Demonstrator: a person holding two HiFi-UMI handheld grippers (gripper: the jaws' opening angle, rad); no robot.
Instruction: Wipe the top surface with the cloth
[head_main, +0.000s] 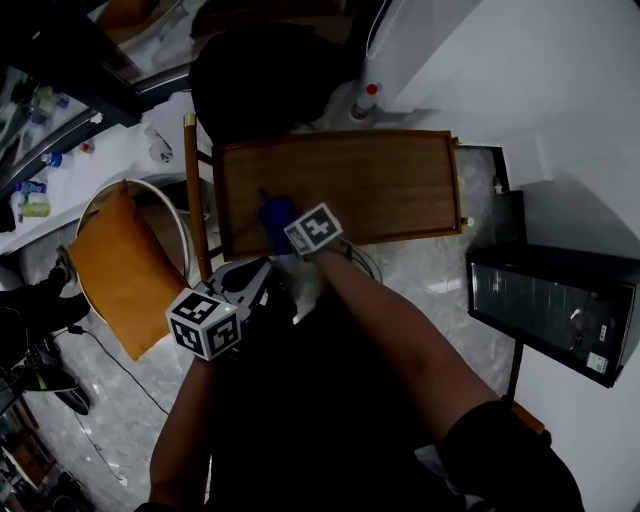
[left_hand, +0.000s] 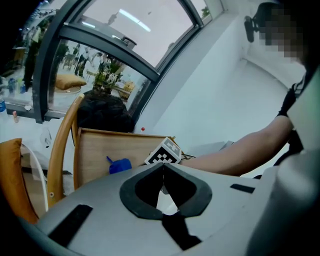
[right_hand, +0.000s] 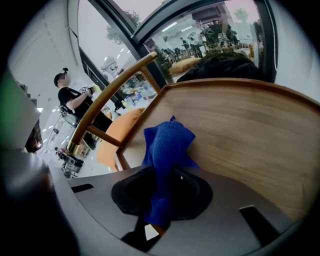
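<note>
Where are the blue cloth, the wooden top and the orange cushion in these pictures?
blue cloth (right_hand: 167, 142): right gripper view, on its bunched upper part.
wooden top (head_main: 380, 185): head view, on its bare middle.
orange cushion (head_main: 115, 270): head view, on the middle of its face.

The cloth is deep blue and bunched up, pinched between the jaws of the right gripper. Its free end lies against the tabletop, a brown wooden rectangle with a low raised rim, over toward its left end.
</note>
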